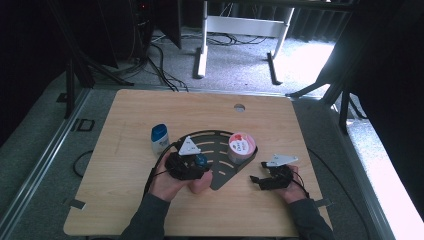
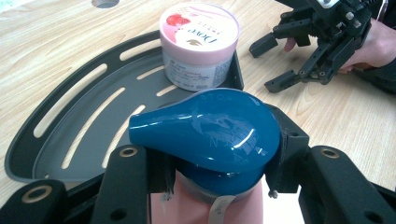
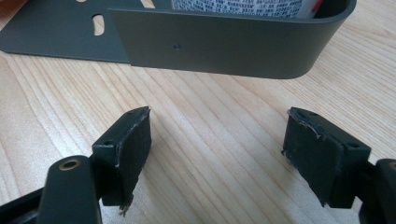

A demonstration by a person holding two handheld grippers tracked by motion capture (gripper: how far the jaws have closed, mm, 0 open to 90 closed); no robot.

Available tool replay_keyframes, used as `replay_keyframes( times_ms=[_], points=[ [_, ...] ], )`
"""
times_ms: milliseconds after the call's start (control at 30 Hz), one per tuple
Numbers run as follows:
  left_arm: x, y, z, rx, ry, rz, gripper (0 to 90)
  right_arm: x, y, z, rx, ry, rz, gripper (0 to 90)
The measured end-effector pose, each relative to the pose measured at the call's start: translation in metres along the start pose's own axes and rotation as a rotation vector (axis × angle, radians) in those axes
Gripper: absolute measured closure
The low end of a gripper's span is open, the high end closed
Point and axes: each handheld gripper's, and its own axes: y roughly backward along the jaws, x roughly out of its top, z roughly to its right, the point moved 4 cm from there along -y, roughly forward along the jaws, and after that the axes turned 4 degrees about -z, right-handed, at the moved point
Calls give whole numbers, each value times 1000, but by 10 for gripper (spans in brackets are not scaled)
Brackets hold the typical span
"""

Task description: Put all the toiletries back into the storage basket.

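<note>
The left gripper (image 1: 192, 167) is clamped on a pink bottle with a blue cap (image 2: 210, 135): in the left gripper view both black jaws press against the neck just under the cap, and the bottle hangs over the near edge of the dark grey slotted tray (image 2: 60, 140). The bottle's pink body is cut off at the bottom of that view, so its full shape is hard to make out, and in the high view the hand and gripper cover most of it. To the left of the tray, a small white bottle with a blue top (image 1: 160, 137) stands upright on the wooden table (image 1: 125, 200), apart from the tray. Inside the tray, in its right corner against the wall, sits a round pink-lidded jar (image 2: 198, 44); the slotted floor beside it is bare. Farther right, the right gripper (image 1: 264, 179) rests low on the table with its jaws spread wide and nothing between them, pointing at the tray's outer wall, near it but not touching.
</note>
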Motion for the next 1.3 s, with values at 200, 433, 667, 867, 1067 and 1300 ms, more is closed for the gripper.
replay_keyframes(
  times_ms=[200,433,667,867,1067,1300],
  points=[
    [4,-4,1,-12,0,4,528,0,0,0,0,-1,1,232],
    [9,-9,2,-18,-4,9,528,0,0,0,0,-3,0,232],
    [13,-14,1,-17,-11,12,528,0,0,0,0,-2,0,232],
    [17,-17,0,-13,-2,20,528,0,0,0,0,-2,0,232],
    [21,-21,-3,-6,2,26,528,0,0,0,0,-3,0,232],
    [23,-26,-5,23,-5,28,528,0,0,0,0,-2,0,232]
  ],
)
